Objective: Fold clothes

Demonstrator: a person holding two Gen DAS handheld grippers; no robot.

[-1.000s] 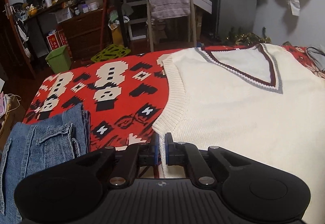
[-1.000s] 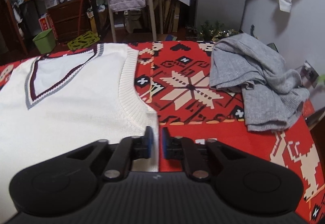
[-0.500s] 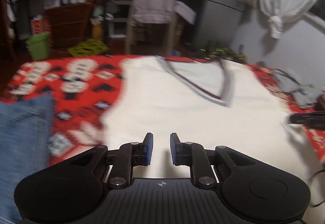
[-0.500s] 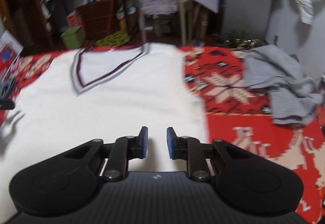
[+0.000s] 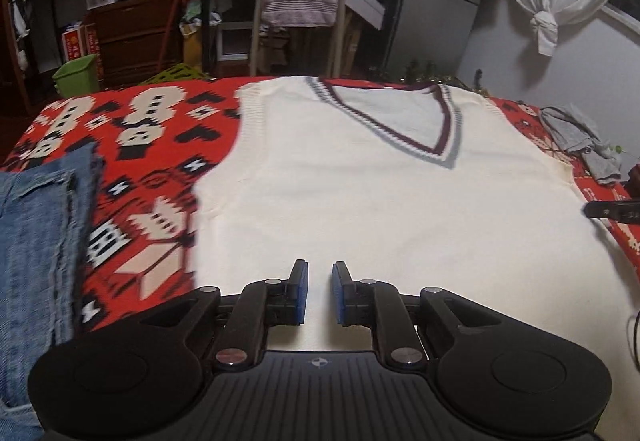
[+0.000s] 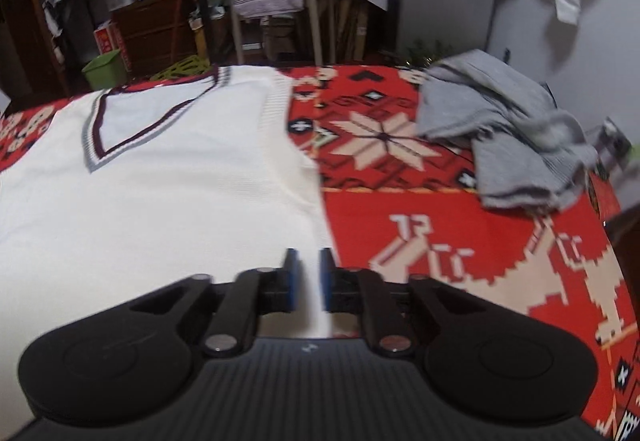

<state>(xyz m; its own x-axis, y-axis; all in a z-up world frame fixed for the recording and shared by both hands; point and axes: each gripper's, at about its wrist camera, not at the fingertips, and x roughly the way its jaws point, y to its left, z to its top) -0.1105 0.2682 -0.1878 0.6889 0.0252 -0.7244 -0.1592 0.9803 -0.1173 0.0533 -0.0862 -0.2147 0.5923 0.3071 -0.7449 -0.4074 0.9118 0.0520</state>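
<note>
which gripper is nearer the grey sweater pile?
Right. The right gripper sits at the vest's right edge, the grey sweater ahead to its right. The left gripper is over the vest's middle, farther off.

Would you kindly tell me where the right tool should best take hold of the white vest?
Probably the vest's right side edge, just below the ribbed armhole, coming in from the red blanket side: it lies flat, so only edges offer a pinchable lip.

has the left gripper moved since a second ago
Yes. The left gripper has shifted right and opened: it was shut at the cream knitted vest's left edge beside the folded blue jeans, and now hangs over the vest's middle.
</note>
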